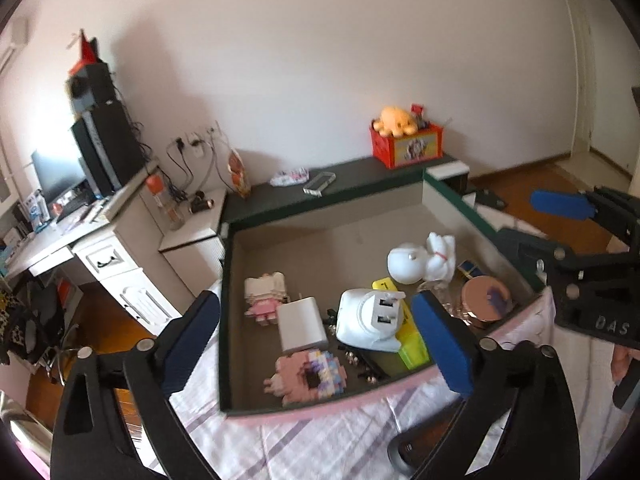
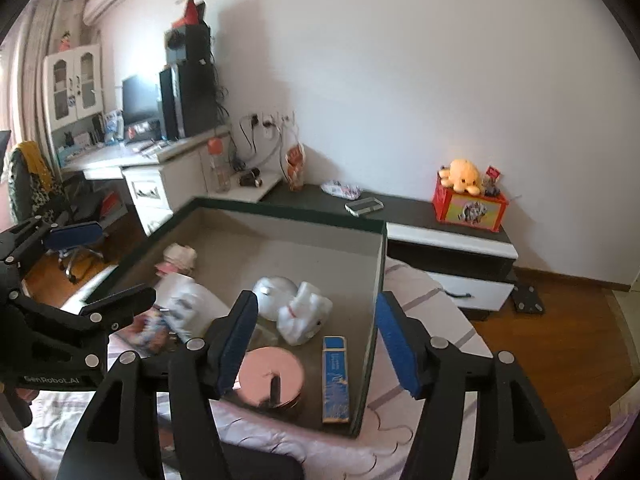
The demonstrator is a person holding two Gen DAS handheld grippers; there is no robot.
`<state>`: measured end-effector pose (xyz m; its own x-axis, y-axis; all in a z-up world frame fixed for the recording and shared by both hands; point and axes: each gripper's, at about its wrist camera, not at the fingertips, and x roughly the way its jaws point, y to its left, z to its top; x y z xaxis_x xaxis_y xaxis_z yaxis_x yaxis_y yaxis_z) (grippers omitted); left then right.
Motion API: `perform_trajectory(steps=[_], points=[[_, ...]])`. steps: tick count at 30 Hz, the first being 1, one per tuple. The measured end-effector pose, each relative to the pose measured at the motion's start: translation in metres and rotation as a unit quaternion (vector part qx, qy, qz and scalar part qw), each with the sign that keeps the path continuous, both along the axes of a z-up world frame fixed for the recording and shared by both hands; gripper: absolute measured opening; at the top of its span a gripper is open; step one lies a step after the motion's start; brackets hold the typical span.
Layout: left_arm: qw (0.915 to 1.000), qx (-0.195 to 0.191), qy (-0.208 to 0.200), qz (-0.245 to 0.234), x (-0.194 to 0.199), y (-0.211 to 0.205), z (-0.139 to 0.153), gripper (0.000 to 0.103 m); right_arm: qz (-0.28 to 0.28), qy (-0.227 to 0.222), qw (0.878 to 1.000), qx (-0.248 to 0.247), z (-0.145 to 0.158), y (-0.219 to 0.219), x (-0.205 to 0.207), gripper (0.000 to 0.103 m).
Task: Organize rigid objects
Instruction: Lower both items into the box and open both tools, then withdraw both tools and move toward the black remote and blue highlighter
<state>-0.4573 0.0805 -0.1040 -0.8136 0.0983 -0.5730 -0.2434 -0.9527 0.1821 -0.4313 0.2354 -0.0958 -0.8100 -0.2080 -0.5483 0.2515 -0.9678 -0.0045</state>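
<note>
A shallow green-rimmed box (image 1: 224, 320) lies on the bed and holds several items. Among them are a white USB charger (image 1: 372, 320), a white power bank (image 1: 302, 324), a pink block figure (image 1: 308, 372) and a yellow case (image 1: 412, 350). My left gripper (image 1: 316, 344) stands wide open over the box's near edge, touching nothing. My right gripper (image 2: 318, 344) is open above the box's right corner. Below it lie a rose-gold round tin (image 2: 272, 380) and a blue slim box (image 2: 335, 380). A white toy dog (image 2: 304, 316) sits just beyond them.
The box rests on a striped pink bedsheet (image 1: 320, 440). A dark low bench (image 2: 420, 208) behind it carries a red crate with an orange plush (image 2: 468, 196). A white desk (image 1: 80, 240) stands on the left. A dark object (image 1: 404, 452) lies on the sheet near my left gripper.
</note>
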Motion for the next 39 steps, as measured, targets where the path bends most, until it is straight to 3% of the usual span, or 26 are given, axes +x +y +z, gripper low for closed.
perform_trajectory(steps=[2,12,22,30,39], points=[[0.9999,0.007,0.015,0.004,0.017,-0.006,0.011,0.102,0.006,0.014,1.0,-0.004,0.01,-0.003,0.015,0.078],[0.9982,0.021,0.055,0.01,0.107,-0.03,0.033,0.103,0.02,0.062,0.998,-0.026,0.046,-0.011,0.101,0.084],[0.9994,0.015,0.03,0.003,0.164,-0.041,0.009,0.103,0.003,0.051,0.998,-0.037,0.028,-0.006,0.154,0.084],[0.9999,0.0,-0.011,0.003,0.164,-0.038,-0.023,0.103,-0.022,0.002,0.999,-0.046,-0.011,0.008,0.158,0.084],[0.9947,-0.017,-0.07,-0.073,0.113,0.006,-0.061,0.103,-0.034,-0.053,0.997,-0.053,-0.054,0.025,0.139,0.084]])
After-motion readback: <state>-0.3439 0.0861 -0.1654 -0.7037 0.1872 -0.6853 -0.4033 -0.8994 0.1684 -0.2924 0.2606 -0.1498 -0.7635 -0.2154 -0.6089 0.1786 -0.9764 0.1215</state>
